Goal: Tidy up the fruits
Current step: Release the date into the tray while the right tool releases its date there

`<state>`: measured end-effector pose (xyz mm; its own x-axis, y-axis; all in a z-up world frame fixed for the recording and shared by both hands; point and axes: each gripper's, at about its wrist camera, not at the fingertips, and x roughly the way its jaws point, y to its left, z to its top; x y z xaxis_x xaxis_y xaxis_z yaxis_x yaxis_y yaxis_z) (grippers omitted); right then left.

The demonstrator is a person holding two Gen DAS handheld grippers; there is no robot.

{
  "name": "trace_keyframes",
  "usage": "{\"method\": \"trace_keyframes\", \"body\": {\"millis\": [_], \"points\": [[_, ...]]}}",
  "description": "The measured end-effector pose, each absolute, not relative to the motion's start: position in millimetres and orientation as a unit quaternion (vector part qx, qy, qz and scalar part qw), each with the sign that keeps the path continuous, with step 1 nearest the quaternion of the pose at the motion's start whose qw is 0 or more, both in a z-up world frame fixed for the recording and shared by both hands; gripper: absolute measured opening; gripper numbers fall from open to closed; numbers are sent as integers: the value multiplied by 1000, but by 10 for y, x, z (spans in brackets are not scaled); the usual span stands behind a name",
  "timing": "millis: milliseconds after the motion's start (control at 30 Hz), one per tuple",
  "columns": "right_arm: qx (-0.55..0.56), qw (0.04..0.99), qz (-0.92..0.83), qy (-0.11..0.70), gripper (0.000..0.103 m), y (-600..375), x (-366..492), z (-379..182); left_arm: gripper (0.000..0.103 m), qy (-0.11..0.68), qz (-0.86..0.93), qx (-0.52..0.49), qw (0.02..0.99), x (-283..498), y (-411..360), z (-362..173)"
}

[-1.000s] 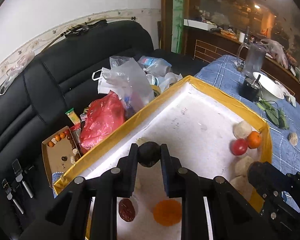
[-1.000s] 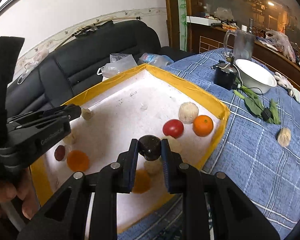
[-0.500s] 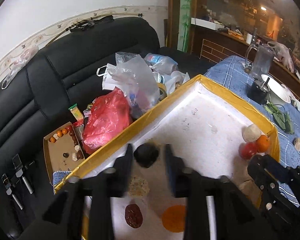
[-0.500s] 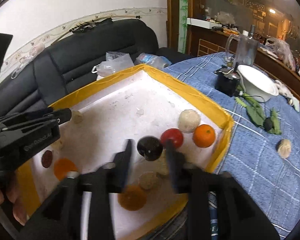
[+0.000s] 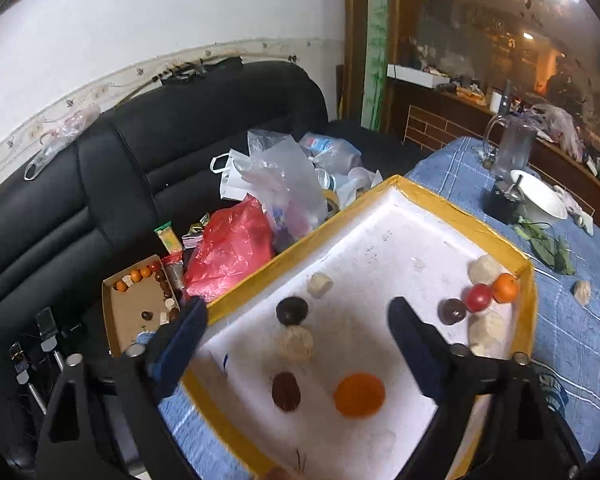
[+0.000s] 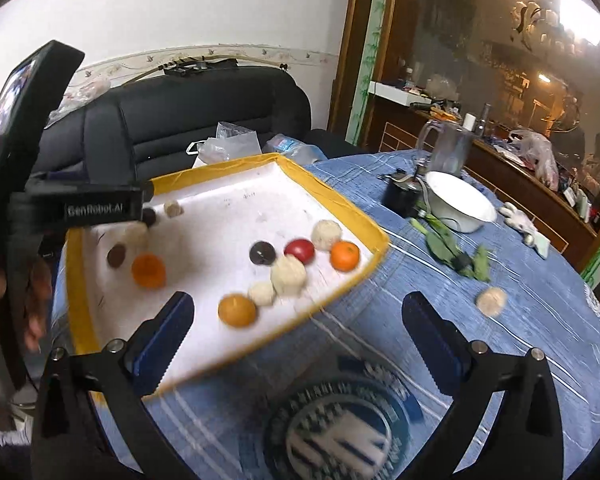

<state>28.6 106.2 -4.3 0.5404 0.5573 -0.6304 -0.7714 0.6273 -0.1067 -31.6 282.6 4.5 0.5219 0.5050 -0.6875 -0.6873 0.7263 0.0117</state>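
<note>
Both tongs (image 5: pixel 296 344) (image 6: pixel 298 334) spread, empty. Next: stray fruit (image 6: pixel 491 301) on bench; approach low, centre it.

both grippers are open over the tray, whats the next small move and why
Probably reach the right gripper toward the pale round fruit on the tablecloth: it lies alone outside the tray, and both grippers, left included, hold nothing.

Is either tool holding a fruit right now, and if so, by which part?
No. The left tool and the right tool are both open and empty. The two dark fruits lie loose in the tray.
</note>
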Motion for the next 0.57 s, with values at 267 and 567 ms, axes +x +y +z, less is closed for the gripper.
{"method": "trace_keyframes", "body": {"millis": [267,567], "points": [[-183,863,384,271,103,546,29,75,102,340,325,-143,871,-485,2463,128],[-176,869,381,262,103,364,-65,106,102,336,316,-111,880,-527,2200,189]]}}
